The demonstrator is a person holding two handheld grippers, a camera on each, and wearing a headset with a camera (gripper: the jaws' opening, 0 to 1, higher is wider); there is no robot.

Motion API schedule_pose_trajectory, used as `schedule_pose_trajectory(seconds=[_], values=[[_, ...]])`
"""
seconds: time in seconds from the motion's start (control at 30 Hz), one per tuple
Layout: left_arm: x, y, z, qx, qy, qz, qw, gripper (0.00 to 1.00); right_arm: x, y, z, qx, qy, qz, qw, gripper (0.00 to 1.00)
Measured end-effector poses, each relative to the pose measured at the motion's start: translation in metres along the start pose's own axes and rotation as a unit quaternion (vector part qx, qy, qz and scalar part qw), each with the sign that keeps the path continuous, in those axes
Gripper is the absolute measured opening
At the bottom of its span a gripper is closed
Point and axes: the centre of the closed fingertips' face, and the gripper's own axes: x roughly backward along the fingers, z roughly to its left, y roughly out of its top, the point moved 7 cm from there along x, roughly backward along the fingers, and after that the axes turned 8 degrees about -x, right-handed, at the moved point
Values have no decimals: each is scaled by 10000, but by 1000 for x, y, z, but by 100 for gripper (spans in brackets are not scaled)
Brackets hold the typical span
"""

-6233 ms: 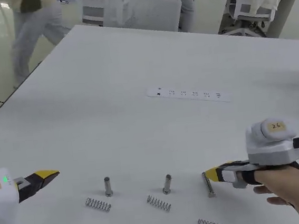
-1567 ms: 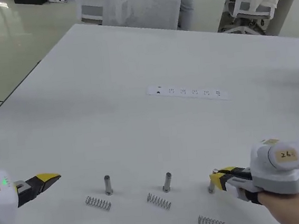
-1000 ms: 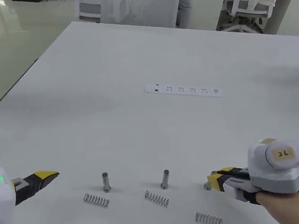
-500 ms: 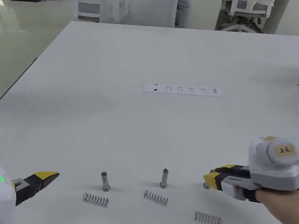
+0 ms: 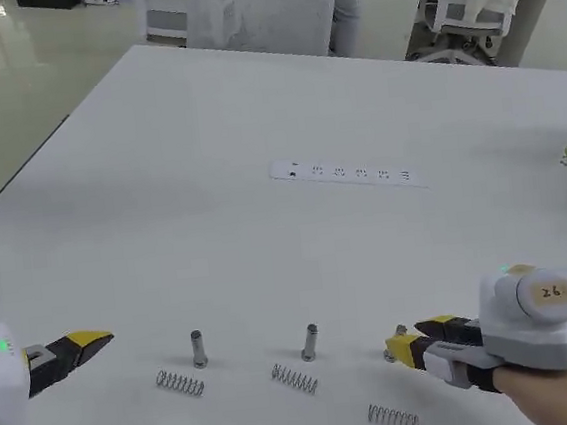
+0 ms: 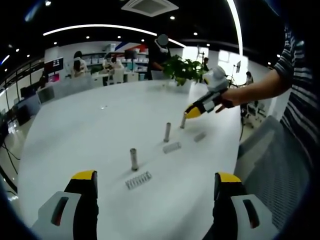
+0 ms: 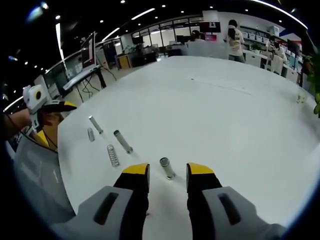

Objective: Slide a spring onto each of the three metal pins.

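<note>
While the right gripper (image 5: 405, 346) stood with its jaws slightly apart around the rightmost pin (image 7: 167, 168), the left gripper (image 6: 156, 176) hung wide open at near left. The springs (image 5: 295, 379) lay loose on the table (image 5: 267, 244) beside the upright pins.

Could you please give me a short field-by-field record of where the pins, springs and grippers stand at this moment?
pins: three, all upright on the white table: left pin, middle pin, right pin
springs: three, all lying flat nearer the person, none on a pin: left spring, middle spring, right spring
right gripper: open, fingers either side of the right pin, gaps visible
left gripper: open, holding nothing, back from the left pin
progress: no spring fitted yet
</note>
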Motion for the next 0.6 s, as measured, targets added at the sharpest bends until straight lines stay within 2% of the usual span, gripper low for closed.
schedule_pose_trajectory(seconds=[0.37, 0.6], values=[[0, -1, 1, 1, -32, 44, 10000, 94, 12, 4, -2, 98, 76, -71, 9999, 30], [0, 2, 2, -14, -40, 35, 10000, 94, 18, 4, 0, 550, 133, 46, 9984, 31]])
